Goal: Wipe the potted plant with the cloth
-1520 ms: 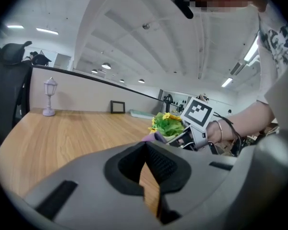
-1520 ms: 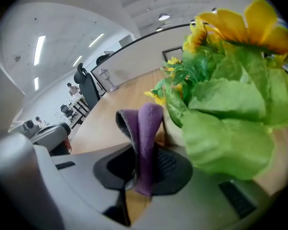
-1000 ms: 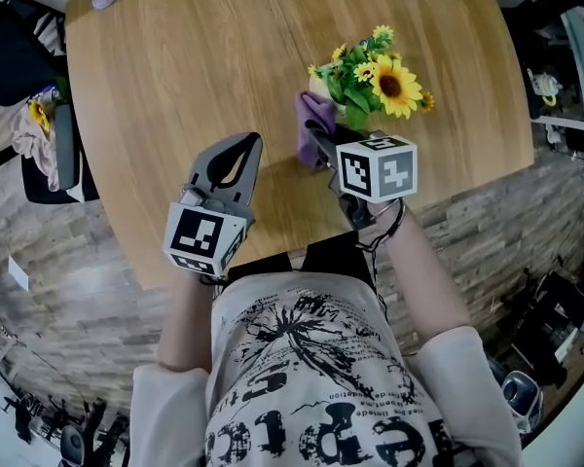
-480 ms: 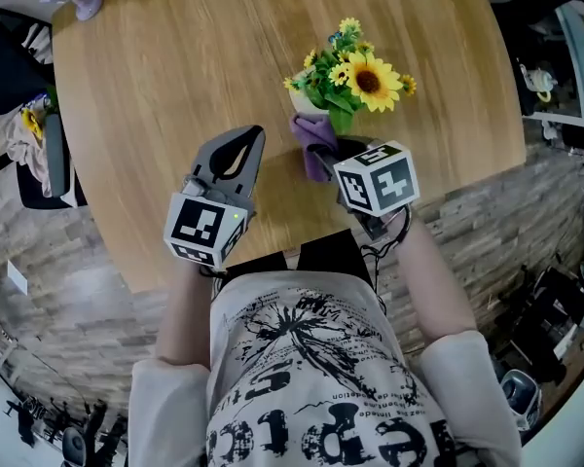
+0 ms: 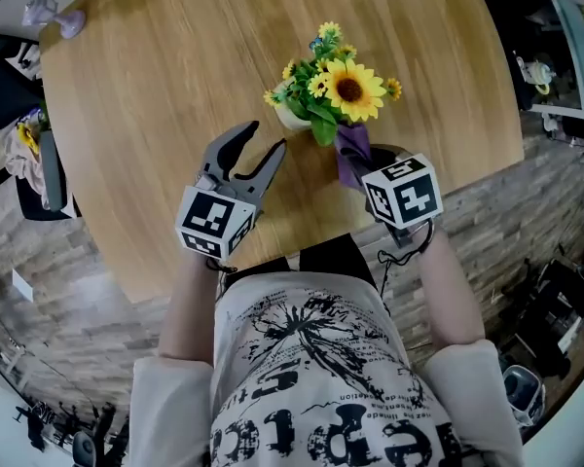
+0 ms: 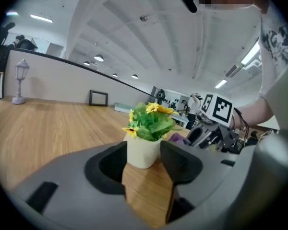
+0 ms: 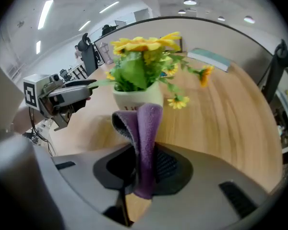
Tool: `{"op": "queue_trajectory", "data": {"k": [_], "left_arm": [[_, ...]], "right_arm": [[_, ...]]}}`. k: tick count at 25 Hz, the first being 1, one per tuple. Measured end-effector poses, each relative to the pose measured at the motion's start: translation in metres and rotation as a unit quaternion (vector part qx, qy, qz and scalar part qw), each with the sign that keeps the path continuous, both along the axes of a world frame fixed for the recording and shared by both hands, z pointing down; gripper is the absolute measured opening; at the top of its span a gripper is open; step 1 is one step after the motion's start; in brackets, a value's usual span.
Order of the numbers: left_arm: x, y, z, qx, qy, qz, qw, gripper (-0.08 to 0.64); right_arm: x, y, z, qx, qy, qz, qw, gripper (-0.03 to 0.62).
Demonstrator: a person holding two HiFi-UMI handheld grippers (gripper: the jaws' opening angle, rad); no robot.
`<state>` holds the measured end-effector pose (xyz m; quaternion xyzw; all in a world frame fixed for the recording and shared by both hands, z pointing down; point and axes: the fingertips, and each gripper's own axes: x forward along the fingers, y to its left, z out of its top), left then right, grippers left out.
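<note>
Potted plant [image 5: 323, 95] sits at eleven o'clock of the right gripper [image 5: 365, 168], which pinches the cloth [image 5: 348, 144].
Left gripper [image 5: 256, 150], jaws just opening with nothing between them, has it at one o'clock.

Your round wood worktop [image 5: 165, 86] carries the potted plant [image 5: 323, 95] nr its front edge, w/ a small lantern ornament [image 5: 39, 12] at far-left rim.

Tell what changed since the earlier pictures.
The right gripper, shut on the purple cloth, swept it across the near side of the white pot of artificial sunflowers, from picture-left to right. The left gripper has just opened its jaws, facing the pot, gripping nothing. Unchanged: the pot stands upright on the wooden table.
</note>
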<state>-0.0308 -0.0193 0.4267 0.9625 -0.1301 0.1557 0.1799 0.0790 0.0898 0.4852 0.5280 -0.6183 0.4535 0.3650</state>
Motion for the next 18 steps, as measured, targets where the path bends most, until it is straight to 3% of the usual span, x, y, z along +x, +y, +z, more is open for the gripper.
{"op": "queue_trajectory", "data": {"k": [6, 8, 11, 15, 18], "left_arm": [[0.035, -0.004, 0.012, 0.022, 0.020, 0.049, 0.9984, 0.463], [0.046, -0.006, 0.017, 0.031, 0.020, 0.073, 0.9966, 0.524], [0.064, -0.008, 0.029, 0.045, 0.006, 0.100, 0.9939, 0.589], [0.081, -0.006, 0.048, 0.081, -0.027, 0.144, 0.9859, 0.589], [0.086, -0.002, 0.062, 0.089, -0.073, 0.182, 0.9766, 0.589]], "right_arm": [[0.061, -0.005, -0.003, 0.016, 0.041, 0.053, 0.998, 0.084], [0.075, -0.008, -0.004, 0.024, 0.053, 0.064, 0.996, 0.084], [0.093, -0.014, -0.004, 0.036, 0.065, 0.078, 0.994, 0.084], [0.104, -0.021, -0.001, 0.043, 0.057, 0.089, 0.993, 0.084], [0.109, -0.027, 0.001, 0.046, 0.050, 0.085, 0.994, 0.084]]}}
